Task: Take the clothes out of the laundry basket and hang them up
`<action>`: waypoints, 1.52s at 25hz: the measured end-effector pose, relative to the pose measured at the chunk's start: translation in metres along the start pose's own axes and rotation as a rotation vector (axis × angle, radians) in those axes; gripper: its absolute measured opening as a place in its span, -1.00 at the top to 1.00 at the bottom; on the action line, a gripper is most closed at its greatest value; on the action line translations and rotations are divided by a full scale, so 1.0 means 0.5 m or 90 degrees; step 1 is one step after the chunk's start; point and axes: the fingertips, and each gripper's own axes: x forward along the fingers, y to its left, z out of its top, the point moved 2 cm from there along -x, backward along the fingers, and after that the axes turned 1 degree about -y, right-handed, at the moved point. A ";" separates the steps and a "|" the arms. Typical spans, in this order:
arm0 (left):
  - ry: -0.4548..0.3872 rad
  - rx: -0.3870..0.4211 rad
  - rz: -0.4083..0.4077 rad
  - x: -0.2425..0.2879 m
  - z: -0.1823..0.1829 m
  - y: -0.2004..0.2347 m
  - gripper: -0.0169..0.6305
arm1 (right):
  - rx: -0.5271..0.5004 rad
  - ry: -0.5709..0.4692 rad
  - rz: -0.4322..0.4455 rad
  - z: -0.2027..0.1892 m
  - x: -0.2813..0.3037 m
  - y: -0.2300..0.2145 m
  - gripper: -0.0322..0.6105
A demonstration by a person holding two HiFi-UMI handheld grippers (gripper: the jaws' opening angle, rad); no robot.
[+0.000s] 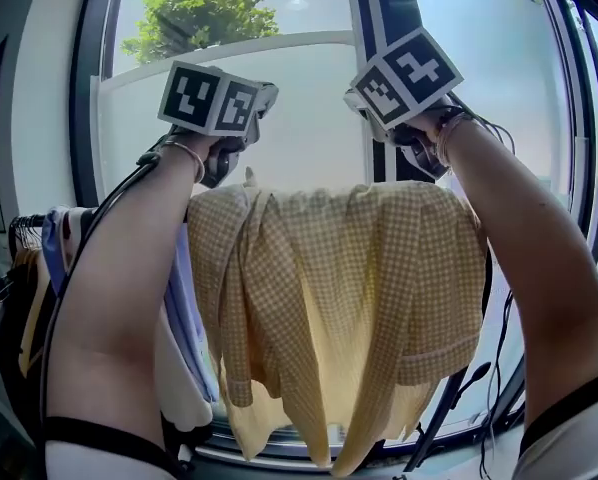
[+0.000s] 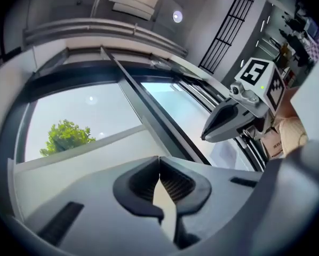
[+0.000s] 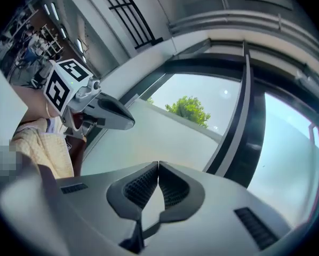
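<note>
Both arms are raised toward the window (image 1: 309, 148). The left tool (image 2: 159, 163) is closed and empty, its 2 jaw tips touching, and only pale wall shows through the slit below the tips. The right tool (image 3: 158, 167) is closed the same way, tips together and empty. Both point roughly level at the glass, side by side but apart.

A yellow checked shirt (image 1: 349, 288) hangs spread out just below the 2 tools. Its top edge runs from the left hand (image 1: 217, 156) to the right hand (image 1: 431, 128), and its sleeves and hem dangle down. I cannot tell what carries it.

To the left, clothes (image 1: 39, 268) hang on a rail, with a blue garment (image 1: 184, 308) nearest the shirt. A tree (image 1: 199, 13) stands outside.
</note>
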 end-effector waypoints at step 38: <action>-0.252 0.092 0.155 -0.533 0.214 -0.404 0.92 | -0.038 -0.243 -0.230 0.102 -0.520 0.350 0.81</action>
